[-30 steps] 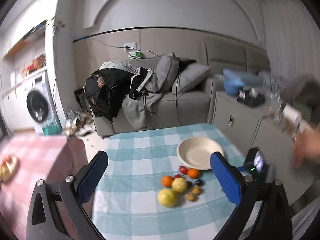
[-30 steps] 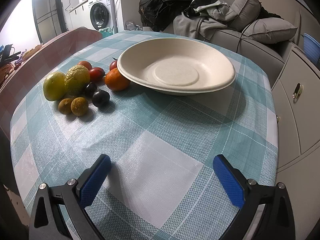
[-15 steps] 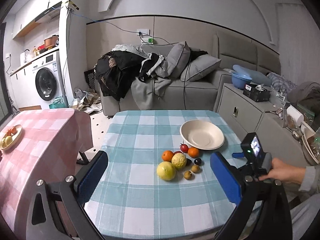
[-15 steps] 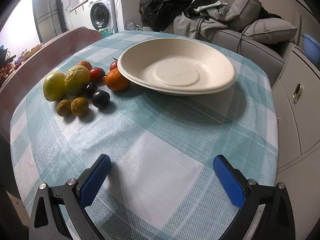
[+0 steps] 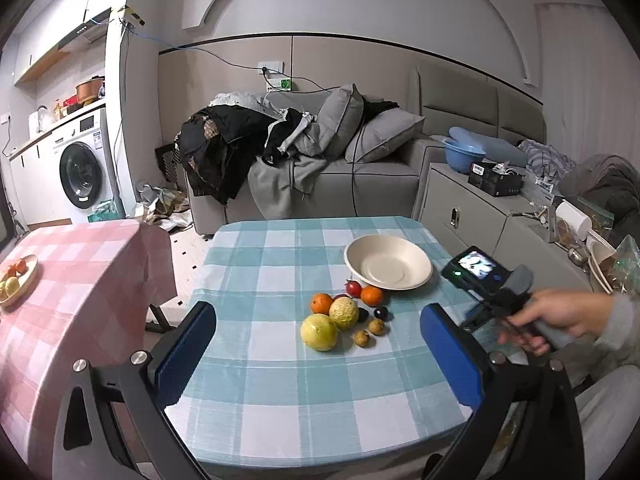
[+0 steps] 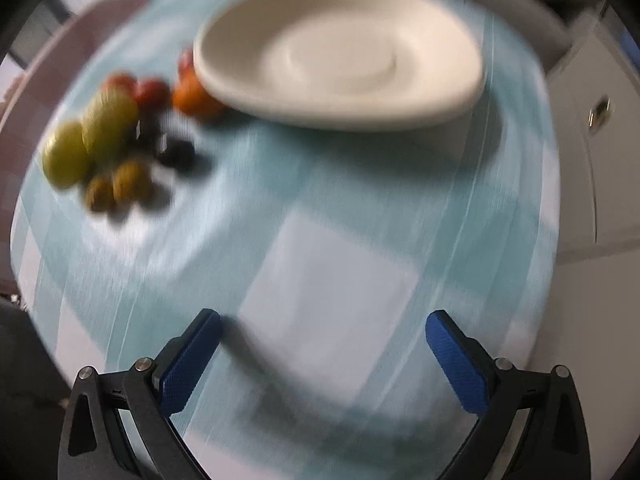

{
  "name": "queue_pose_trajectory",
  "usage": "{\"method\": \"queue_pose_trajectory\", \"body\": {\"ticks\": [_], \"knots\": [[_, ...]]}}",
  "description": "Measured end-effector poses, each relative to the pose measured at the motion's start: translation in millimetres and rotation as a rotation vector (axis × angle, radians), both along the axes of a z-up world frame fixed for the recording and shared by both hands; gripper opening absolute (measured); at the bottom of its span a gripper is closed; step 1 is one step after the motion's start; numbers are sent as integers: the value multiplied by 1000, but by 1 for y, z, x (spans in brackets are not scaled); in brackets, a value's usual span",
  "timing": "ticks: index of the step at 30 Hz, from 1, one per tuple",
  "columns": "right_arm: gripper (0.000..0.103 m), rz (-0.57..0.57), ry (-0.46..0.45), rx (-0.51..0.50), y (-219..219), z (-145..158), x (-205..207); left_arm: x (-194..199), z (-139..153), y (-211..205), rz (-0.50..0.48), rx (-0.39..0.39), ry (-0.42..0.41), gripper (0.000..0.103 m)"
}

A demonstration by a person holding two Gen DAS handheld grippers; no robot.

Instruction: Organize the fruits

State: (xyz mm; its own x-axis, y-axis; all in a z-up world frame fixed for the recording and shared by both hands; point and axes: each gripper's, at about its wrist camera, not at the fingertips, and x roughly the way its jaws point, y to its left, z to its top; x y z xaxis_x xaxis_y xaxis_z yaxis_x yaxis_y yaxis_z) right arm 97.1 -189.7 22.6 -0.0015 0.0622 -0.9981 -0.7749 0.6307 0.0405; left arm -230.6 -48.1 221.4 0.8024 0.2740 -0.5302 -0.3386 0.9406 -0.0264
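Note:
A cluster of fruit (image 5: 346, 316) lies on the teal checked table (image 5: 280, 392): a yellow citrus (image 5: 319, 332), a bumpy yellow fruit (image 5: 344, 313), two oranges, a red fruit, dark plums and small brown fruits. An empty cream bowl (image 5: 389, 267) stands just behind them. My left gripper (image 5: 320, 360) is open and empty, high above the table's near side. My right gripper (image 6: 322, 356) is open and empty, low over the table in front of the bowl (image 6: 340, 68); the fruit (image 6: 116, 140) lies to its far left, blurred. A hand holds it at the right of the left wrist view (image 5: 500, 304).
A pink checked table (image 5: 72, 280) with a plate of fruit (image 5: 16, 284) stands at the left. A sofa piled with clothes (image 5: 288, 160) is behind the table, a grey cabinet (image 5: 480, 216) to the right, a washing machine (image 5: 82, 176) at far left.
The left gripper has risen and steadied, looking down on the whole table. The right gripper, still before, is now moving: its view is blurred and tilted, closer over the table.

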Motion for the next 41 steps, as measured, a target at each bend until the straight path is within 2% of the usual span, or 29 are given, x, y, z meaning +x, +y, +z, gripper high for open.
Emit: {"method": "queue_pose_trajectory", "body": {"ticks": [2, 5, 6, 8, 9, 11, 13, 14, 17, 21, 22, 25, 26, 29, 35, 41], "knots": [[103, 34, -29, 25, -1, 27, -19, -3, -1, 8, 12, -14, 4, 102], [103, 16, -228, 170, -11, 110, -57, -6, -3, 20, 33, -56, 14, 102], [103, -21, -338, 286, -22, 153, -78, -6, -5, 23, 37, -65, 22, 102], [103, -114, -515, 517, -48, 215, -120, -6, -6, 24, 49, -60, 24, 102], [103, -163, -601, 610, -61, 237, -144, -6, -5, 24, 50, -57, 17, 102], [103, -244, -774, 771, -85, 257, -193, -7, -3, 20, 51, -41, -6, 102], [103, -298, -889, 889, -97, 257, -230, -7, 0, 13, 70, 3, -24, 102], [103, -308, -892, 920, -97, 252, -243, -8, 2, 11, 73, 15, -32, 102], [103, -301, -806, 933, -86, 243, -256, -12, 0, 2, 72, 33, -33, 102], [103, -302, -624, 836, -64, 211, -251, -23, -16, -7, 41, 27, -1, 102], [103, -295, -610, 824, -63, 206, -250, -24, -17, -10, 36, 41, 1, 102], [103, -334, -652, 836, -68, 200, -245, -23, -16, -21, 16, 104, -15, 102], [103, -350, -632, 834, -66, 197, -240, -23, -15, -23, 11, 109, -23, 102], [103, -369, -593, 797, -63, 185, -229, -17, -17, -22, 8, 91, -11, 102], [103, -315, -640, 749, -67, 184, -239, -9, -23, -17, 42, 97, 41, 102], [103, -327, -602, 727, -75, 178, -234, -4, -28, -12, 52, 77, 67, 102]]}}
